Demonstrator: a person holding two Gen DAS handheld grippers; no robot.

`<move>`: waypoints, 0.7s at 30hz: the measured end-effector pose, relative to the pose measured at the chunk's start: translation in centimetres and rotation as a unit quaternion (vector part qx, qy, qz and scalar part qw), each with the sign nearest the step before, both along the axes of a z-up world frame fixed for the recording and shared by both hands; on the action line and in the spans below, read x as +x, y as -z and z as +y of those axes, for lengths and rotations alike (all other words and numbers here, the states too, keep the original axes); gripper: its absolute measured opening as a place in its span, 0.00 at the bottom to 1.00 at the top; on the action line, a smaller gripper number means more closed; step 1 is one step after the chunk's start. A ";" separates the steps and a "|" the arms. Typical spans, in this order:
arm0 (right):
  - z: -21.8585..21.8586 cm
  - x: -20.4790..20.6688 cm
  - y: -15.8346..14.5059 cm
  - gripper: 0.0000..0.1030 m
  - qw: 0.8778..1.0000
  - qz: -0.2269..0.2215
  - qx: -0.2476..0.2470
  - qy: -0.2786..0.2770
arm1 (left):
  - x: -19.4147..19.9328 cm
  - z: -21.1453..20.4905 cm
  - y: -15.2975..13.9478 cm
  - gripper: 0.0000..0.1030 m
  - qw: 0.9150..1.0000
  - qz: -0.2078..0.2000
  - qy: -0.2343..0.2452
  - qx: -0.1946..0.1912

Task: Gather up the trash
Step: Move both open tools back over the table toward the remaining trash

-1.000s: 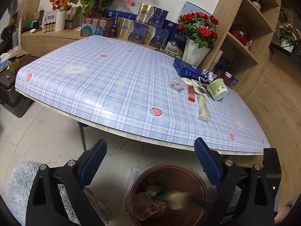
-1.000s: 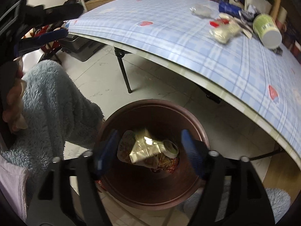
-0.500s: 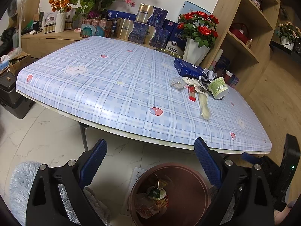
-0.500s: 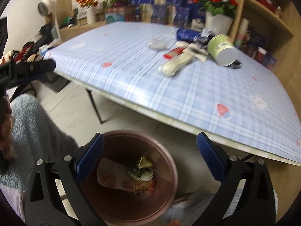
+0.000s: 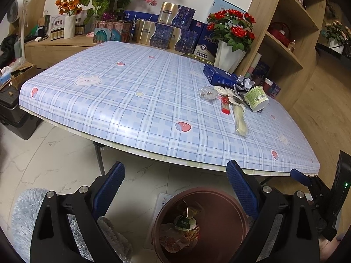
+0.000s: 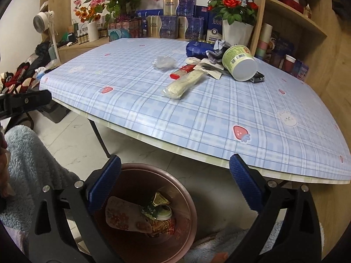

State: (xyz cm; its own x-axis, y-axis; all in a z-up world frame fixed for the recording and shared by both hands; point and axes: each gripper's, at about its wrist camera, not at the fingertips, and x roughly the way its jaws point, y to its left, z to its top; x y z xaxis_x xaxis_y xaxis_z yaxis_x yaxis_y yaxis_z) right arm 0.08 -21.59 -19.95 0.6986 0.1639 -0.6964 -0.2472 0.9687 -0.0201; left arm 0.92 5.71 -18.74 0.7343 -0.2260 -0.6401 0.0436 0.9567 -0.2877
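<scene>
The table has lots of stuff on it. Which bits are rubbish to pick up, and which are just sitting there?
Rubbish for the job:
- tipped-over green paper cup
- long pale plastic wrapper
- small red packet
- crumpled clear plastic
- round brown trash bin, where it all goes

Just sitting there:
- red roses in a white vase
- gold and blue gift boxes
- white desk fan
</scene>
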 end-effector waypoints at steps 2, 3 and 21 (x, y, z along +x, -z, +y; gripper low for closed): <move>-0.3 0.0 -0.1 0.94 1.000 -0.003 0.008 0.004 | 0.1 -0.1 0.1 0.89 1.000 0.001 0.001 0.003; -0.4 0.0 -0.1 0.94 1.000 -0.005 0.011 0.006 | 0.1 -0.2 0.1 0.89 1.000 0.001 0.001 0.004; -4.6 3.9 -2.2 0.94 0.997 -0.027 0.078 0.002 | 3.7 -3.5 -1.7 0.89 0.997 -0.005 0.043 0.063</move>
